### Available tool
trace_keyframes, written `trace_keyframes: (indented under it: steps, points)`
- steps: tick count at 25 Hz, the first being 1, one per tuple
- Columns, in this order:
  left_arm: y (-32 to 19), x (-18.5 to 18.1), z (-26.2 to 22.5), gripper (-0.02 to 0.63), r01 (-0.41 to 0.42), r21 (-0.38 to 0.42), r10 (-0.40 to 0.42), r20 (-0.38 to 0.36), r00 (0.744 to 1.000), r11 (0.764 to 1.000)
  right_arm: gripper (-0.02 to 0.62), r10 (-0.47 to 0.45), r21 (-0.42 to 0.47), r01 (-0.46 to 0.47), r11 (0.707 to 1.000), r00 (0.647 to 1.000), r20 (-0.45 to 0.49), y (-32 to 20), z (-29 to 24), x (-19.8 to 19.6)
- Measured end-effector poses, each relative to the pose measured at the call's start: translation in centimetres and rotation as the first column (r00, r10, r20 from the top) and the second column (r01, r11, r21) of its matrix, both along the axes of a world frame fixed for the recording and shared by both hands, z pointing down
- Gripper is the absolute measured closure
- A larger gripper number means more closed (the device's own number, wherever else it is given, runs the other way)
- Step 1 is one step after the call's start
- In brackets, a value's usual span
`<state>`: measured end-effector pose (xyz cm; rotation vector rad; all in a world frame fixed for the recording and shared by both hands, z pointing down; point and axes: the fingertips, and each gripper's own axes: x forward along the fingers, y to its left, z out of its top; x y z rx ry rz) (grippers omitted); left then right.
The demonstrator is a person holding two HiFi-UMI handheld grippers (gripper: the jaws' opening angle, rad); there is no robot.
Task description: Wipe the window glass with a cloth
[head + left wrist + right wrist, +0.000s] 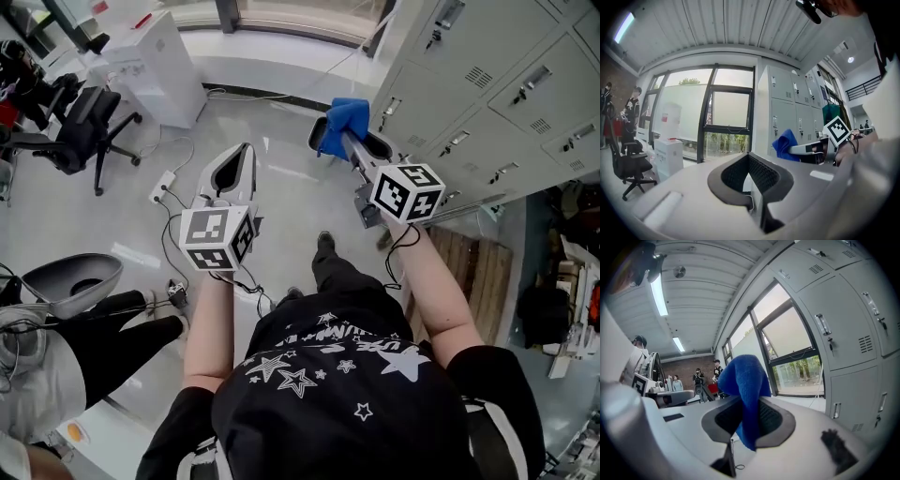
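The right gripper (pixel 345 141) pinches a blue cloth (pixel 350 116) at the top middle of the head view, next to the grey lockers (pixel 487 75), and the left gripper (pixel 242 157) is closed on nothing, left of it

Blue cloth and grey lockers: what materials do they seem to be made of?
The cloth looks like soft fabric, probably microfibre: fuzzy matte nap, limp folds. The lockers are likely painted sheet metal: smooth pale grey doors with punched vent slots.
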<state>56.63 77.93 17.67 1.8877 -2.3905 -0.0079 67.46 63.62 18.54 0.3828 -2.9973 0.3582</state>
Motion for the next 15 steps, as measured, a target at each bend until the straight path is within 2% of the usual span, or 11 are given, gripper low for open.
trace_keyframes:
  steps: [7, 15]
  points:
    - [-3.0, -4.0, 1.4, 0.598, 0.023, -0.031, -0.023, -0.003, 1.0, 0.999, 0.522, -0.037, -0.011, 0.037, 0.999, 0.999, 0.003, -4.1, 1.3, -5.5]
    - [-12.4, -10.2, 1.3, 0.598, 0.064, -0.042, -0.064, 0.0, 0.998, 0.997, 0.523, -0.106, -0.016, 0.106, 0.994, 0.994, 0.013, -13.7, 1.4, -13.2]
